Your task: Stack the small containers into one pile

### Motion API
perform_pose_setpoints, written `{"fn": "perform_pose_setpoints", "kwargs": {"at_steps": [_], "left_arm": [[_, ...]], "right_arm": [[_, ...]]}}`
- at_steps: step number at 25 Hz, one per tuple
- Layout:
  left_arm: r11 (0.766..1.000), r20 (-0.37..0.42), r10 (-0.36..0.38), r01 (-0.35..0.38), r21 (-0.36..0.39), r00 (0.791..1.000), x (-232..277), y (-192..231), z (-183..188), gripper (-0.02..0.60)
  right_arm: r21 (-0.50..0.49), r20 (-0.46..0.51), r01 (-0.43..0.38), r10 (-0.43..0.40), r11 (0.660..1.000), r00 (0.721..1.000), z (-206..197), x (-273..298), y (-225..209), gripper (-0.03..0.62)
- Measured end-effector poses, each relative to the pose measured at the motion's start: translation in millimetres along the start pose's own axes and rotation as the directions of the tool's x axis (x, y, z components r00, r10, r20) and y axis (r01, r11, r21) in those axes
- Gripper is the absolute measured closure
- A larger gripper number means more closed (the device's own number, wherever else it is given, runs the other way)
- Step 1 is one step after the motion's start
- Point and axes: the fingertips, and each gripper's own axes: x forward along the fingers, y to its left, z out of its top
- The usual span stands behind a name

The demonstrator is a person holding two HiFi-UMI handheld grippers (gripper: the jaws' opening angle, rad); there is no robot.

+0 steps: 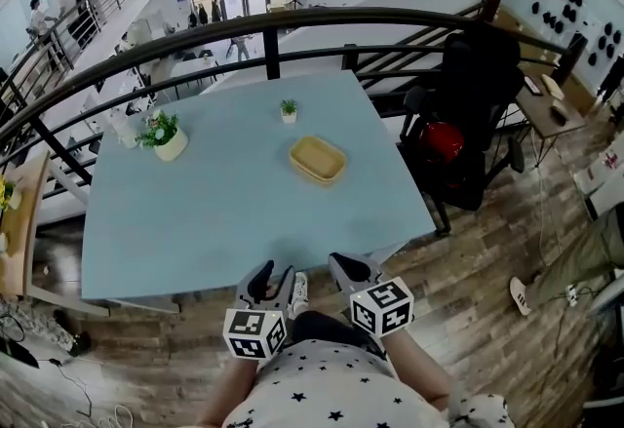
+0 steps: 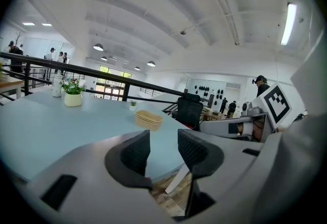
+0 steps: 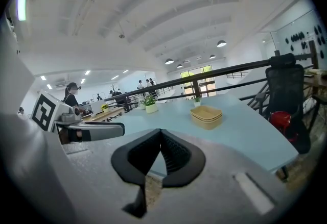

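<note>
A pile of tan shallow containers [image 1: 317, 160] sits nested on the light blue table [image 1: 195, 221], right of its middle. The same pile shows in the left gripper view [image 2: 148, 119] and the right gripper view [image 3: 206, 116], far ahead of both sets of jaws. My left gripper [image 1: 268, 273] [image 2: 163, 139] hovers off the table's near edge, close to the person's body, open with nothing between its fingers. Beside it, my right gripper [image 1: 342, 266] [image 3: 160, 133] is shut and empty, its tips touching.
A flowering plant in a cream pot [image 1: 166, 136] stands at the table's far left, with a tiny potted plant [image 1: 289, 110] near the far edge. A black railing [image 1: 273, 26] runs behind the table. A black chair with a red bag [image 1: 453, 138] stands at its right side.
</note>
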Motion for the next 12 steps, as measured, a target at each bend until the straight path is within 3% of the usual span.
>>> {"fn": "perform_pose_setpoints", "kwargs": {"at_steps": [12], "left_arm": [[0.998, 0.024, 0.055, -0.055, 0.009, 0.998, 2.6, 1.6, 5.0, 0.53]], "right_arm": [[0.0, 0.011, 0.009, -0.009, 1.0, 1.0, 1.8, -7.7, -8.3, 0.588]]}}
